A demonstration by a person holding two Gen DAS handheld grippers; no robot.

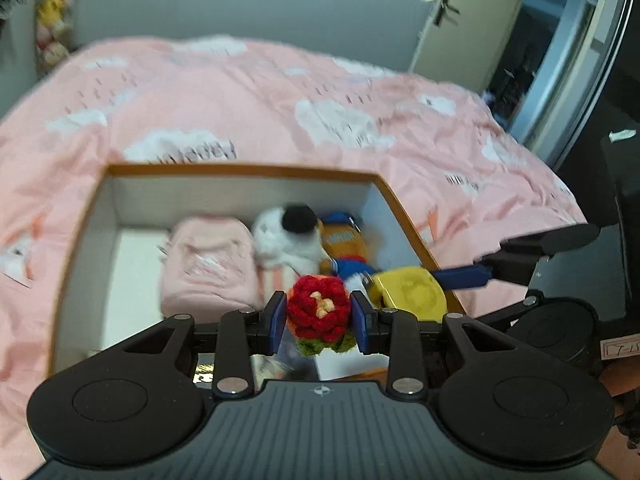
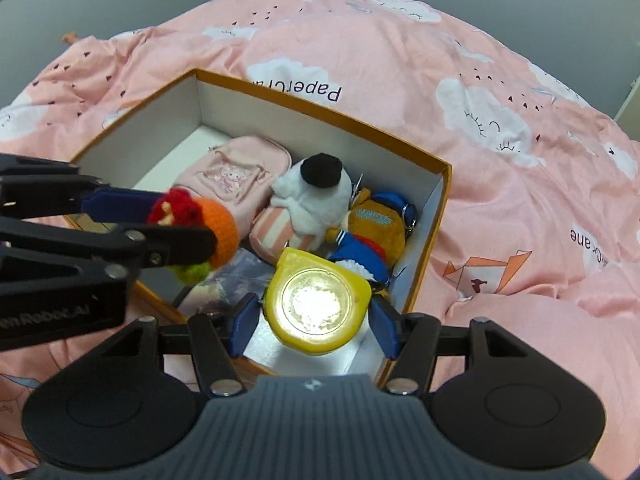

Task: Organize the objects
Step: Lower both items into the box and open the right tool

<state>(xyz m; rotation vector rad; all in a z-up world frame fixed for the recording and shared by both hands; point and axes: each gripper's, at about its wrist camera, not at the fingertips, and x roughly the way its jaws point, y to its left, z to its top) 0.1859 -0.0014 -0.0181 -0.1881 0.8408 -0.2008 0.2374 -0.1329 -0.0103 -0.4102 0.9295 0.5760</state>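
Note:
An orange-rimmed cardboard box (image 1: 240, 169) lies on the bed; it also shows in the right wrist view (image 2: 320, 110). Inside lie a pink pouch (image 2: 236, 174), a white plush with a black spot (image 2: 316, 196) and an orange and blue plush (image 2: 376, 226). My left gripper (image 1: 319, 317) is shut on a red, orange and green crocheted flower (image 1: 318, 306), held above the box's near end; it also shows in the right wrist view (image 2: 200, 220). My right gripper (image 2: 316, 320) is shut on a yellow round tape measure (image 2: 316, 300), held over the box's near right corner.
A pink duvet with white clouds (image 1: 280, 100) covers the bed around the box. A grey wall and an open door (image 1: 472, 12) stand behind the bed. Stuffed toys (image 1: 52, 20) hang at the far left. Dark furniture (image 1: 616, 160) stands at the right.

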